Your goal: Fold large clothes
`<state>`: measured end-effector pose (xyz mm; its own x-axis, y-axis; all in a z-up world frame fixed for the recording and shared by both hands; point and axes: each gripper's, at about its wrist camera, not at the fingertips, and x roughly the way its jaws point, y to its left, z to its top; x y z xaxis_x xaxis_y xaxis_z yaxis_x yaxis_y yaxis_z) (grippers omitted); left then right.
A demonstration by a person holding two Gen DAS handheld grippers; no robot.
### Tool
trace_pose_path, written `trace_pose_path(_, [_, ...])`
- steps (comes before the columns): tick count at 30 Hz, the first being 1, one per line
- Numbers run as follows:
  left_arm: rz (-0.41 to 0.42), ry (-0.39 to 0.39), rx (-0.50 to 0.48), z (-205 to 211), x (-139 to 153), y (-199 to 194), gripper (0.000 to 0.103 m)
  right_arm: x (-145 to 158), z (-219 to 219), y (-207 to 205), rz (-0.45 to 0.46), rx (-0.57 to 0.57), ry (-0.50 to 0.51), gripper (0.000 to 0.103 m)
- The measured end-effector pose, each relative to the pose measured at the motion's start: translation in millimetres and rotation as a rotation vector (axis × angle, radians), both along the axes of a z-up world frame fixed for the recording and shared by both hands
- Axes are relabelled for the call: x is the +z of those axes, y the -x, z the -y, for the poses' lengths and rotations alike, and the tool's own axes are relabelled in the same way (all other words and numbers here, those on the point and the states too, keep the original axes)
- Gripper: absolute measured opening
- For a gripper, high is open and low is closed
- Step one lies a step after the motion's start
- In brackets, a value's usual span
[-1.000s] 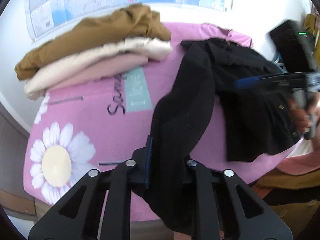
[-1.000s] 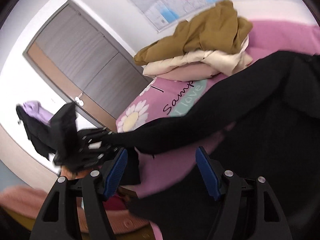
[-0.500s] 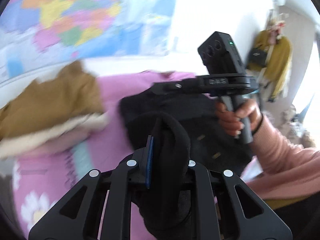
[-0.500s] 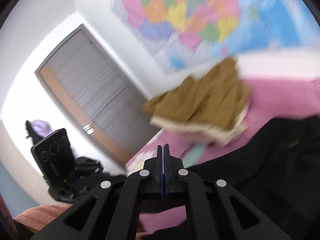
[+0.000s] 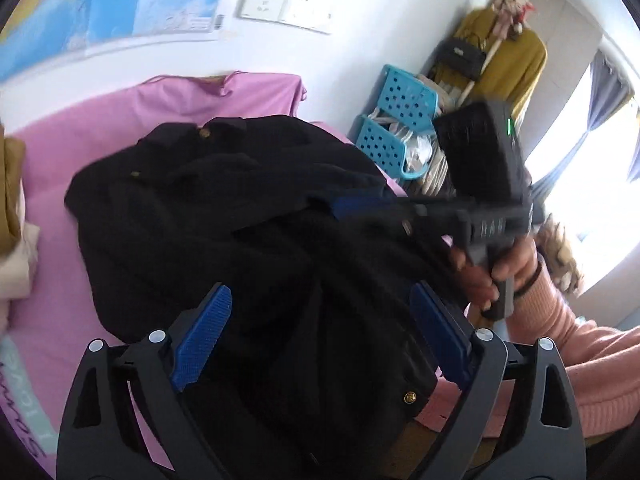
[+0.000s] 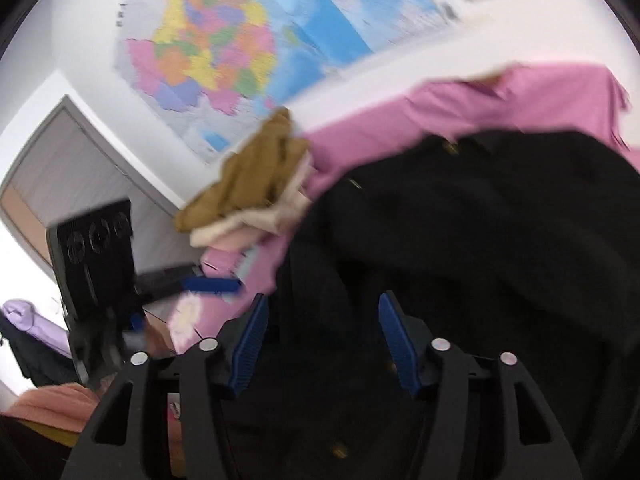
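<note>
A black coat with gold buttons point(image 5: 224, 216) lies bunched on the pink cloth-covered table point(image 5: 120, 116). My left gripper point(image 5: 320, 320) is open above the coat, its blue pads point(image 5: 200, 328) wide apart and holding nothing. My right gripper point(image 6: 324, 340) is open too, just over the coat point(image 6: 480, 240). In the left wrist view the right gripper point(image 5: 472, 216) hovers over the coat's right side, held by a hand in a pink sleeve. In the right wrist view the left gripper point(image 6: 168, 280) shows at the left.
A stack of folded brown, cream and pink clothes point(image 6: 256, 188) lies at the table's left. A wall map point(image 6: 248, 40) hangs behind. Blue perforated baskets point(image 5: 396, 128) and a rack with a mustard coat point(image 5: 504, 56) stand to the right. A door point(image 6: 60, 184) is at far left.
My left gripper let go of the black sleeve and opened. My right gripper, shut half a second ago, has opened. Both now sit over the bunched coat.
</note>
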<state>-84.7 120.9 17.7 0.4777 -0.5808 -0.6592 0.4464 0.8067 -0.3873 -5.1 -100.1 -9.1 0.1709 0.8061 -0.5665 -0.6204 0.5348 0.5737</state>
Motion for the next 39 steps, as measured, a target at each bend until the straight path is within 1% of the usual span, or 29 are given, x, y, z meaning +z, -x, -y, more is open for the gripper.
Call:
trace_pose_path(2, [0.04,0.041,0.029,-19.4,4.4,6.3,0.094,-10.8,1.7,9.5,-0.007,0.007,0.018,0.063])
trace_pose_path(3, [0.086,0.036,0.079,-33.4,8.8,13.1,0.097,-15.0,1.3,15.9,-0.008,0.027,0.017,0.07])
trace_pose_path(4, [0.105,0.029,0.108,-42.2,10.4,15.7,0.097,-19.6,0.5,22.0,-0.013,0.047,0.008,0.077])
trace_pose_path(5, [0.115,0.021,0.142,-52.0,11.6,17.8,0.097,-22.6,-2.2,27.6,-0.02,0.057,0.01,0.078])
trace_pose_path(7, [0.101,0.005,0.208,-68.3,8.3,15.5,0.097,-31.2,-6.9,37.5,-0.03,0.079,0.038,0.08])
trace_pose_path(9, [0.071,-0.036,0.261,-78.0,-1.5,8.8,0.097,-42.3,-12.6,45.7,-0.054,0.095,0.062,0.082])
trace_pose_path(11, [0.039,-0.059,0.287,-81.9,-12.2,2.2,0.097,-53.0,-18.4,49.4,-0.085,0.106,0.069,0.082])
trace_pose_path(12, [0.026,-0.062,0.29,-82.0,-16.4,-0.1,0.097,-54.6,-22.1,49.8,-0.091,0.109,0.061,0.076])
trace_pose_path(13, [0.011,-0.072,0.289,-82.0,-24.1,-5.5,0.096,-56.2,-26.0,50.1,-0.097,0.126,0.042,0.058])
trace_pose_path(14, [0.001,-0.092,0.293,-80.9,-30.3,-12.9,0.096,-54.7,-27.0,50.7,-0.09,0.135,0.037,0.046])
trace_pose_path(15, [-0.007,-0.121,0.301,-77.6,-38.2,-19.9,0.094,-51.2,-28.1,50.2,-0.07,0.135,0.037,0.026])
trace_pose_path(16, [-0.014,-0.137,0.298,-75.8,-42.7,-21.9,0.088,-46.8,-29.5,48.9,-0.055,0.139,0.031,0.012])
trace_pose_path(17, [-0.026,-0.156,0.298,-73.9,-49.2,-26.9,0.083,-37.7,-28.5,47.1,-0.021,0.134,0.034,0.012])
trace_pose_path(18, [-0.043,-0.173,0.301,-73.6,-56.5,-31.3,0.07,-25.8,-26.8,45.0,0.022,0.121,0.046,0.012])
trace_pose_path(19, [-0.071,-0.192,0.303,-74.2,-65.2,-37.6,0.053,-11.9,-25.5,42.1,0.068,0.117,0.055,0.011])
trace_pose_path(22, [-0.108,-0.203,0.321,-85.0,-78.9,-41.6,0.028,25.0,-21.4,31.1,0.194,0.091,0.095,0.01])
trace_pose_path(25, [-0.13,-0.156,0.349,-102.8,-83.4,-38.1,0.023,62.2,-15.4,6.6,0.304,0.04,0.135,0.01])
trace_pose_path(26, [-0.134,-0.152,0.357,-105.8,-84.7,-36.7,0.023,65.1,-13.6,-3.0,0.306,0.025,0.144,0.011])
trace_pose_path(27, [-0.142,-0.149,0.363,-108.8,-87.4,-35.0,0.023,63.5,-10.0,-15.3,0.29,0.004,0.162,0.016])
trace_pose_path(28, [-0.151,-0.166,0.371,-109.4,-89.9,-33.8,0.023,56.9,-7.7,-32.8,0.254,-0.03,0.195,0.022])
trace_pose_path(29, [-0.154,-0.192,0.375,-108.3,-92.0,-32.8,0.023,50.0,-9.8,-44.6,0.238,-0.049,0.239,0.024])
trace_pose_path(30, [-0.147,-0.217,0.378,-106.7,-92.7,-31.4,0.023,42.2,-10.1,-54.4,0.233,-0.09,0.304,0.039])
trace_pose_path(31, [-0.137,-0.221,0.381,-105.9,-91.6,-29.5,0.024,35.5,-7.4,-62.7,0.238,-0.158,0.364,0.057])
trace_pose_path(32, [-0.124,-0.216,0.378,-104.9,-88.8,-27.4,0.027,32.9,-6.9,-66.0,0.233,-0.176,0.372,0.063])
trace_pose_path(33, [-0.101,-0.204,0.365,-103.9,-83.8,-25.0,0.036,33.0,-7.5,-65.7,0.227,-0.17,0.347,0.063])
trace_pose_path(34, [-0.073,-0.2,0.361,-102.3,-78.0,-23.2,0.051,35.5,-9.7,-63.6,0.232,-0.159,0.322,0.063])
trace_pose_path(36, [-0.02,-0.207,0.356,-95.4,-70.0,-24.5,0.064,46.4,-30.7,-51.4,0.315,-0.102,0.315,0.064])
trace_pose_path(37, [0.003,-0.219,0.34,-90.3,-67.5,-26.6,0.065,51.7,-49.7,-41.8,0.37,-0.031,0.313,0.065])
trace_pose_path(39, [-0.004,-0.249,0.333,-82.0,-71.4,-38.1,0.064,54.2,-83.9,-30.4,0.425,0.079,0.317,0.066])
